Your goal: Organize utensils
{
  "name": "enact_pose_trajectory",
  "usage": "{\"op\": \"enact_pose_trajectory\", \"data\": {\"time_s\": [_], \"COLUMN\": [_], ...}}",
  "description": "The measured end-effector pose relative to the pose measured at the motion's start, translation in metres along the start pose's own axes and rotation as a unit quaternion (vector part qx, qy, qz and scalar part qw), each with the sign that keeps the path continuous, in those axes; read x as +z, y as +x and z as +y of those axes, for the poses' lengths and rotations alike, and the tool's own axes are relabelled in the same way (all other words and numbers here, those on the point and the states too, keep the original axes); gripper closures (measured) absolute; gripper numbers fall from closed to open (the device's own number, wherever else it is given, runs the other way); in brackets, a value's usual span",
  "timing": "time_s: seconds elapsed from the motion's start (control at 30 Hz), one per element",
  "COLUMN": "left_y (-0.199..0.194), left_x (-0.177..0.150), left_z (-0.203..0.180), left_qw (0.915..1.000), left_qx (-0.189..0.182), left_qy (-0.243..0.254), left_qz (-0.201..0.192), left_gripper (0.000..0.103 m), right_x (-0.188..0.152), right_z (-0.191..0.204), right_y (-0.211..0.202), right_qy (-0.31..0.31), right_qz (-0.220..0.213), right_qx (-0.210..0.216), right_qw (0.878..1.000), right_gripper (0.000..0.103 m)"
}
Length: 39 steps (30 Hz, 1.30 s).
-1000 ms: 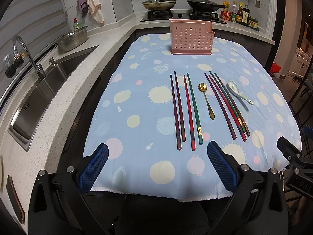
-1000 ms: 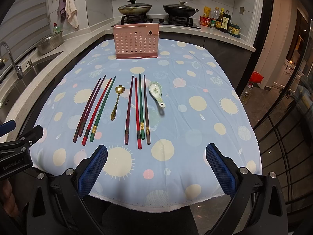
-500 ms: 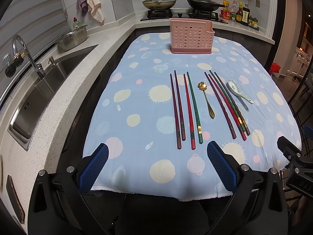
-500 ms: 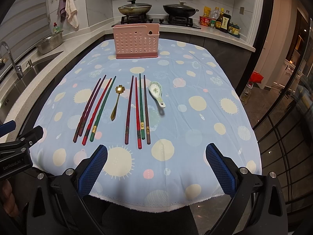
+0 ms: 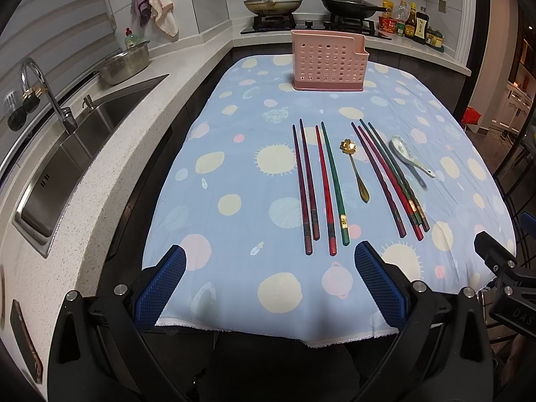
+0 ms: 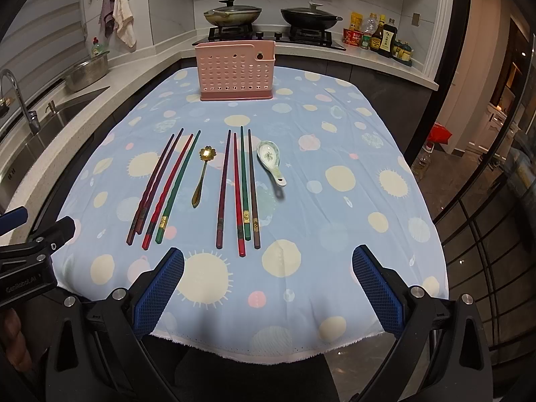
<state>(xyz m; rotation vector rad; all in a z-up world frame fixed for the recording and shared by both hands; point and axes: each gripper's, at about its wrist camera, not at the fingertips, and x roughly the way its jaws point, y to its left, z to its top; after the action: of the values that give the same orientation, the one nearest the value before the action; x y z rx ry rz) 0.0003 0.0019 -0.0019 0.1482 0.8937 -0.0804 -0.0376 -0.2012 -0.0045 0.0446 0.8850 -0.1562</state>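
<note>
Two groups of red, green and dark chopsticks lie side by side on the blue spotted tablecloth (image 5: pixel 234 174): a left group (image 5: pixel 318 187) (image 6: pixel 160 184) and a right group (image 5: pixel 388 177) (image 6: pixel 241 187). Between them rests a gold flower spoon (image 5: pixel 355 171) (image 6: pixel 201 176). A white ceramic spoon (image 5: pixel 408 157) (image 6: pixel 271 160) lies to their right. A pink perforated utensil holder (image 5: pixel 330 62) (image 6: pixel 236 70) stands at the far end. My left gripper (image 5: pixel 268 268) and right gripper (image 6: pixel 268 268) hover open over the near table edge, both holding nothing.
A steel sink (image 5: pixel 77 154) with a tap (image 5: pixel 43 90) and a metal bowl (image 5: pixel 125 63) sit on the counter at left. Two lidded pans (image 6: pixel 231 13) stand on the stove behind, with sauce bottles (image 6: pixel 378 35) to the right. The table's right side drops to the floor.
</note>
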Motion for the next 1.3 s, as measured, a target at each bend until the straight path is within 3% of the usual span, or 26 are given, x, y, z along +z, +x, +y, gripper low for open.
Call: {"op": "enact_pose_trajectory", "data": {"time_s": [1.3], "left_y": [-0.0034], "left_x": [0.0053], "left_z": [0.0019], "left_qw": [1.0000], "left_qx": [-0.003], "left_qy": [0.000], "left_qz": [-0.003], "left_gripper": [0.007], "right_x": [0.0004], "right_z": [0.0005], "right_y": [-0.0008], "right_qy": [0.002], "right_qz": [0.001], "right_qx": [0.002], "right_qw": [1.000], "right_gripper": [0.007]}}
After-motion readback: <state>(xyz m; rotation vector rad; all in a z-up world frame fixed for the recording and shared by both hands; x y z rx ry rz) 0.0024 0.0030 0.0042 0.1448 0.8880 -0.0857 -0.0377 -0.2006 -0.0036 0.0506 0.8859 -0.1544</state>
